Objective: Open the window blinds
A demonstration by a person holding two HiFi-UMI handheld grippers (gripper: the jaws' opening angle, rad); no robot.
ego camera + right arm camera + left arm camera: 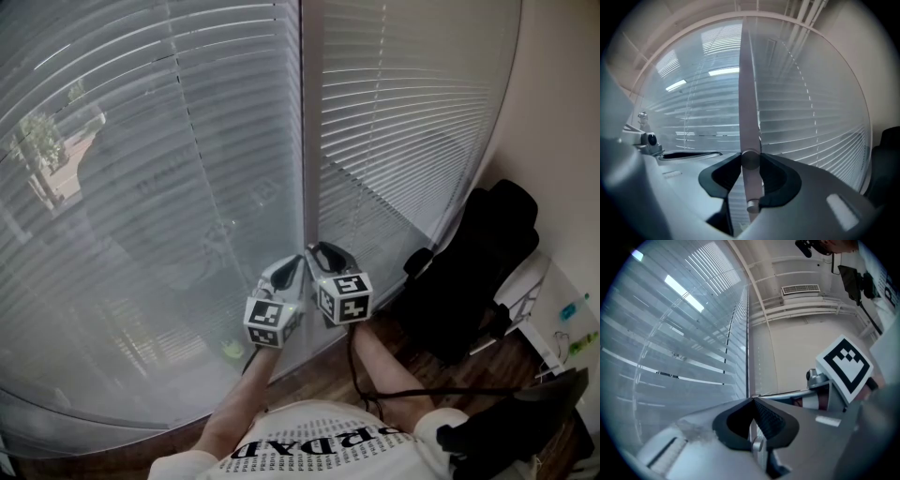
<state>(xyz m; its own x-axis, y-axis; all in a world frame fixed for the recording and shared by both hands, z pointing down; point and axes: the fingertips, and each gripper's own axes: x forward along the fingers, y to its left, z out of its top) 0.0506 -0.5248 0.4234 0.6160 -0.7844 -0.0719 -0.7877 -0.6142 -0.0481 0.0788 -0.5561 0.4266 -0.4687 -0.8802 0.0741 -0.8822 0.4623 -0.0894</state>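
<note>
Right gripper view: right gripper (pixel 751 160) clamps the blind wand (pixel 748 93), upright between its jaws.

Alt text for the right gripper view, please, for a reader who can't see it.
The right gripper is closed on a pale tilt wand that hangs upright between its jaws. White slatted blinds fill the view behind it.
</note>
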